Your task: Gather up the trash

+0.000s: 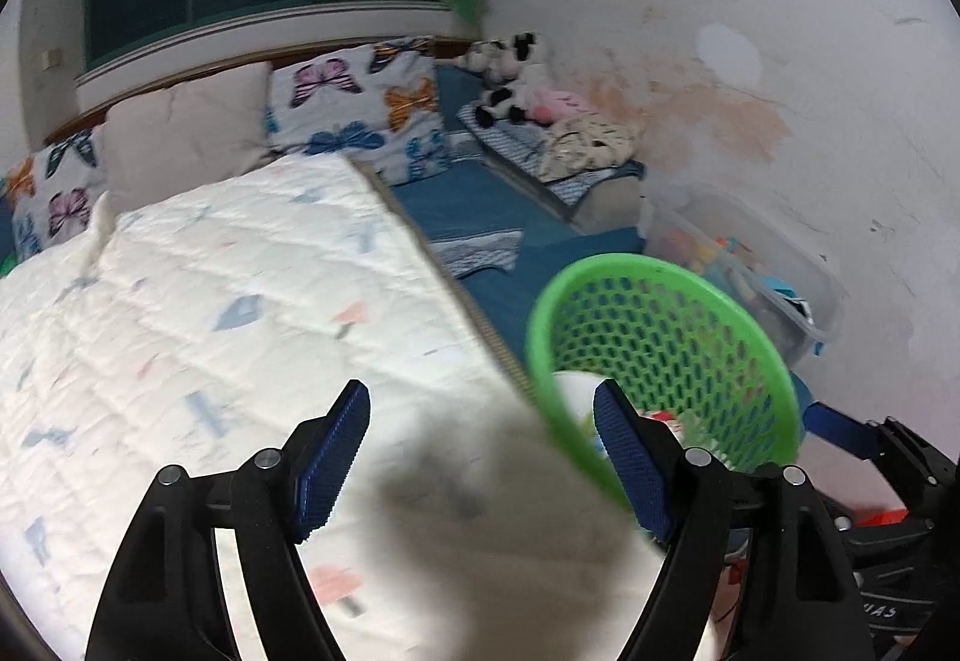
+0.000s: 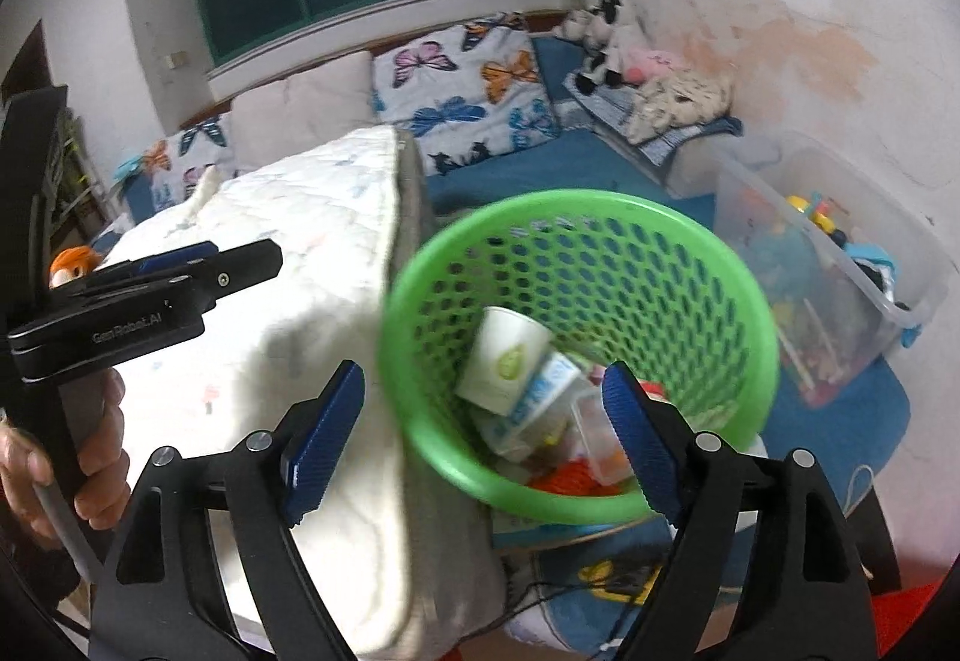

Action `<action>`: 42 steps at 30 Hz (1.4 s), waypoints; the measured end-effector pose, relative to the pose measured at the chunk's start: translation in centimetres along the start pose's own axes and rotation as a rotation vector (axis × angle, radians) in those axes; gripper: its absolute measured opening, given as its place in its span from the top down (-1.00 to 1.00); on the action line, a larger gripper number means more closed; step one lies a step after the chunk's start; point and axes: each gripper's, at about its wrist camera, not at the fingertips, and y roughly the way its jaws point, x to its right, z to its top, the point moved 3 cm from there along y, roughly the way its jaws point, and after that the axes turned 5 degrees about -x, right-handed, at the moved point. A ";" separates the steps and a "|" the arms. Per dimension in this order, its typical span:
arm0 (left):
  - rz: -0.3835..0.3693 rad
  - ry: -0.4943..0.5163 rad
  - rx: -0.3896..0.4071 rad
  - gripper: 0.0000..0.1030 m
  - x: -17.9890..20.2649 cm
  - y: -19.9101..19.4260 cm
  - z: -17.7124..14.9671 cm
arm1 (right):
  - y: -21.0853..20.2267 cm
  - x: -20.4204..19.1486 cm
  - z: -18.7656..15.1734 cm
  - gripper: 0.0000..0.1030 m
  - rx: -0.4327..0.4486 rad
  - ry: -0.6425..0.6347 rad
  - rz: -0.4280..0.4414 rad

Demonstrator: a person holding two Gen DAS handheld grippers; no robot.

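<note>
Green basket [image 2: 708, 265], trash-filled, at bed [image 2: 312, 253] edge; left hand-held gripper [image 1: 480, 457] and right hand-held gripper [image 2: 483, 436] both agape, empty; risk: a nudge tips it.

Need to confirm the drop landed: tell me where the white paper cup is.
In the right wrist view, the white paper cup lies tilted inside the green basket, on other trash, beside the bed's quilted edge.
</note>
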 end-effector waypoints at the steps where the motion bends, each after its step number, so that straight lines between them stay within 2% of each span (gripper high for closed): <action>1: 0.018 -0.009 -0.001 -0.46 -0.8 -0.3 -0.3 | -0.1 -0.5 -0.1 -0.65 0.001 -0.002 0.011; 6: 0.078 -0.038 -0.002 -0.51 -4.0 -1.8 -1.7 | -0.2 -3.0 0.0 -0.72 0.006 -0.035 0.047; 15: 0.166 -0.054 0.037 -0.79 -7.6 -5.4 -3.3 | -0.2 -7.2 0.0 -0.81 0.006 -0.074 0.097; 19: 0.216 -0.046 0.065 -0.81 -8.6 -7.2 -4.0 | -0.5 -8.7 -0.2 -0.85 0.015 -0.110 0.102; 28: 0.304 -0.091 0.051 -0.83 -11.5 -9.1 -5.7 | -1.0 -11.2 -0.9 -0.87 0.030 -0.120 0.156; 37: 0.350 -0.177 0.049 -0.84 -13.7 -10.8 -7.3 | -1.1 -13.7 -1.1 -0.87 0.039 -0.158 0.183; 42: 0.378 -0.184 0.051 -0.85 -14.1 -11.2 -7.7 | -0.8 -14.7 -1.3 -0.89 0.036 -0.186 0.179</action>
